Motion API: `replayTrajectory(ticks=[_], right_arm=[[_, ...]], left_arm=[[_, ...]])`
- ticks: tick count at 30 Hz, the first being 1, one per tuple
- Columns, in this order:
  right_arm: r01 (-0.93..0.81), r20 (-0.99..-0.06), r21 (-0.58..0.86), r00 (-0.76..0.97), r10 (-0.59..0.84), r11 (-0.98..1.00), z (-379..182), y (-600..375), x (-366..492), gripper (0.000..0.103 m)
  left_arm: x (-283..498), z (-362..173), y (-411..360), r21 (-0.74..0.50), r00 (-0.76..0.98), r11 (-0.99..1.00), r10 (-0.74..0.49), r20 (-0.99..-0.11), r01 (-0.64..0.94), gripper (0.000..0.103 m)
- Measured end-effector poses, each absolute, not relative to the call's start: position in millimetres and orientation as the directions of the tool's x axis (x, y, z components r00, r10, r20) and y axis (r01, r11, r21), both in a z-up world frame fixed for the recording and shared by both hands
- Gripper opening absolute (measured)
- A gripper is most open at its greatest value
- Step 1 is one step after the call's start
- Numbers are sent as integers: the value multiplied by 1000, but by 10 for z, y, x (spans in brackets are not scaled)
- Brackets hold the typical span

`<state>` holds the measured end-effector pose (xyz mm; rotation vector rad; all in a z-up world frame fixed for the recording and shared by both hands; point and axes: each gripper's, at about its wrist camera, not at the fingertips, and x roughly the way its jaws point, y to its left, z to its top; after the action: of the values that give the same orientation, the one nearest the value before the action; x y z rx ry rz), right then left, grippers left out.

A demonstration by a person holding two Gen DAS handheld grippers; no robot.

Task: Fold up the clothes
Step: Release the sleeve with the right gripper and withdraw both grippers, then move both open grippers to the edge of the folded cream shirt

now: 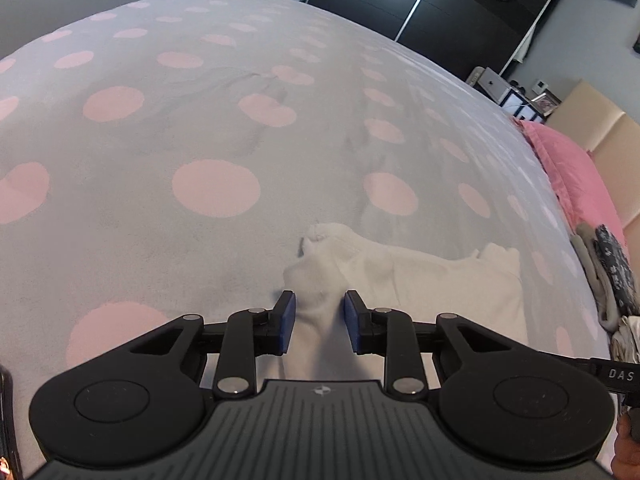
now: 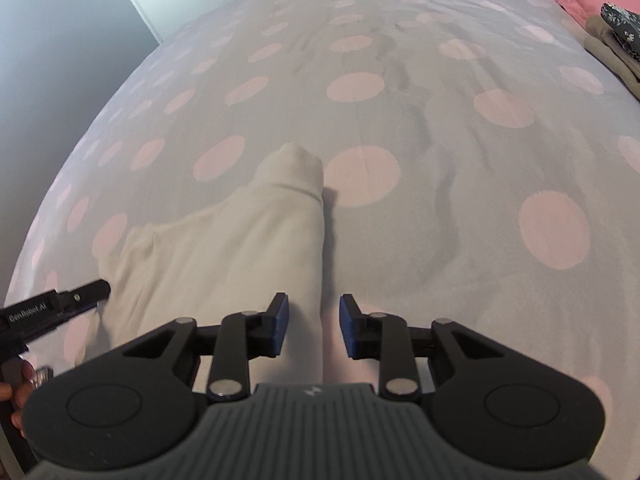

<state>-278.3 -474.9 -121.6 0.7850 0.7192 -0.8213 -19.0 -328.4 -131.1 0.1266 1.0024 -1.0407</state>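
Each tool (image 1: 319, 322) is black with blue pads (image 1: 287, 322) (silver pivot screws, ribbed grey housing).

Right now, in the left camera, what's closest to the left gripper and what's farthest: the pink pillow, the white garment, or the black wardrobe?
1. White garment: lying on the bed, partly between the left gripper's open fingers.
2. Pink pillow: off to the right, at the bed's edge.
3. Black wardrobe: past the bed's far side, at the top of the view.
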Motion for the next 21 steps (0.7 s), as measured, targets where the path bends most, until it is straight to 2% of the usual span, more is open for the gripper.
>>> replayTrajectory(ticks=[3,5,6,11,17,21], right_arm=[[841,-805,304,478,-351,448,-1265,-4827,-2684,31],[844,-814,291,466,-347,451,-1325,-4870,-2625,27],[847,-819,286,459,-344,449,-1358,-4895,-2602,24],[870,-835,301,438,-332,390,-1499,-5037,-2596,20],[875,-828,336,450,-335,348,-1494,-5063,-2656,21],[885,-807,332,446,-388,326,-1338,-5037,-2740,21]], left_arm=[[-145,-1383,-3362,-350,117,554,-640,-759,755,25],[-147,-1423,-3422,-329,119,557,-621,-775,762,26],[-148,-1442,-3451,-318,120,559,-611,-783,766,29],[-134,-1500,-3514,-293,119,559,-585,-802,776,30],[-144,-1469,-3488,-293,126,563,-589,-798,773,31],[-218,-1319,-3423,-263,177,576,-596,-783,774,31]])
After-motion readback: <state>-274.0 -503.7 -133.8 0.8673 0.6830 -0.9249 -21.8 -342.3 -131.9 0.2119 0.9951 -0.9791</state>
